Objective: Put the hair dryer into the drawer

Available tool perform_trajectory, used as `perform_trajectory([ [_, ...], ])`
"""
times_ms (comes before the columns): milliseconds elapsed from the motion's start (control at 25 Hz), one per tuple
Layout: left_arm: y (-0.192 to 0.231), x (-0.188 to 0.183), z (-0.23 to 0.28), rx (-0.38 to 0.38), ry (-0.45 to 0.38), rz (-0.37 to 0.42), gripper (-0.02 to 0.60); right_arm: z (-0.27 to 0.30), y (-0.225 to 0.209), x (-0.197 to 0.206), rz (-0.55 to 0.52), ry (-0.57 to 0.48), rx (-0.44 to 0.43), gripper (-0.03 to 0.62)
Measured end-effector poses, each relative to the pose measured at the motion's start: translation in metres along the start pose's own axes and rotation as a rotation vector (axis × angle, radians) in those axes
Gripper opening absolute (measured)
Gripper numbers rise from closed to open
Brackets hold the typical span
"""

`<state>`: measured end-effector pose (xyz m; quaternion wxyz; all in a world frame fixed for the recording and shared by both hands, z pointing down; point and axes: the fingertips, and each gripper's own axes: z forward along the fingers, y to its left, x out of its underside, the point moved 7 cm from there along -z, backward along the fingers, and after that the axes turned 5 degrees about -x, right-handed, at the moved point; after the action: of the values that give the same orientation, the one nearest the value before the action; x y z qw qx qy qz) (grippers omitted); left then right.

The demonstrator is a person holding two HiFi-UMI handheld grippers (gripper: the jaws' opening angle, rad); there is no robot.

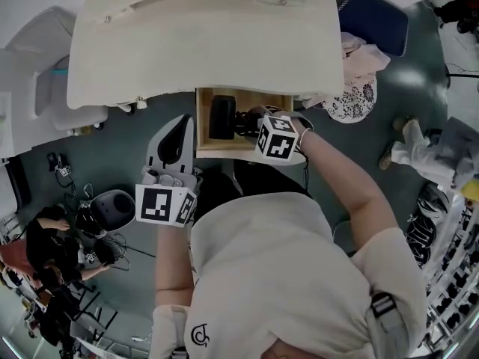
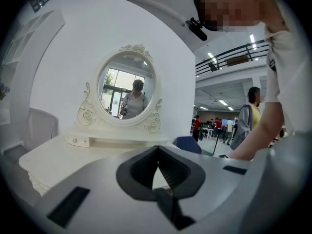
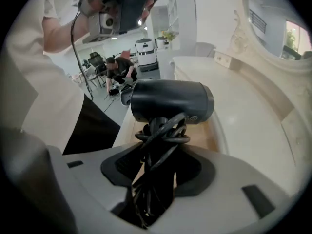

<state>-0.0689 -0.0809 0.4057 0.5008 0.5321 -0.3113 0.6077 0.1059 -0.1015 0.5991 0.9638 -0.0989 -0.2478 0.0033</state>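
The black hair dryer (image 1: 222, 117) hangs inside the open wooden drawer (image 1: 200, 133) under the white dressing table (image 1: 202, 43). My right gripper (image 1: 253, 123) reaches down into the drawer and is shut on the dryer's handle, which has the black cord wound around it. In the right gripper view the dryer's barrel (image 3: 170, 101) lies crosswise just past the jaws of the right gripper (image 3: 158, 147), with the drawer's wood (image 3: 212, 136) beneath. My left gripper (image 1: 180, 126) hovers left of the drawer, shut and empty. Seen from the left gripper (image 2: 157, 150), the table top (image 2: 58, 155) and its oval mirror (image 2: 126, 89) fill the view.
A blue chair (image 1: 374, 21) and a heap of clothes (image 1: 363, 62) are to the right of the table. A white round appliance (image 1: 112, 208) and a crouching person (image 1: 49, 249) are on the floor at the left. Several people stand far off (image 2: 214, 128).
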Motion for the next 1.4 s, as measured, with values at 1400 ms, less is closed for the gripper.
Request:
perform_trajectory([
  [1400, 0.008, 0.047, 0.002, -0.013, 0.14, 0.011, 0.012, 0.115, -0.009, 0.047, 0.175, 0.197, -0.143, 0.307],
])
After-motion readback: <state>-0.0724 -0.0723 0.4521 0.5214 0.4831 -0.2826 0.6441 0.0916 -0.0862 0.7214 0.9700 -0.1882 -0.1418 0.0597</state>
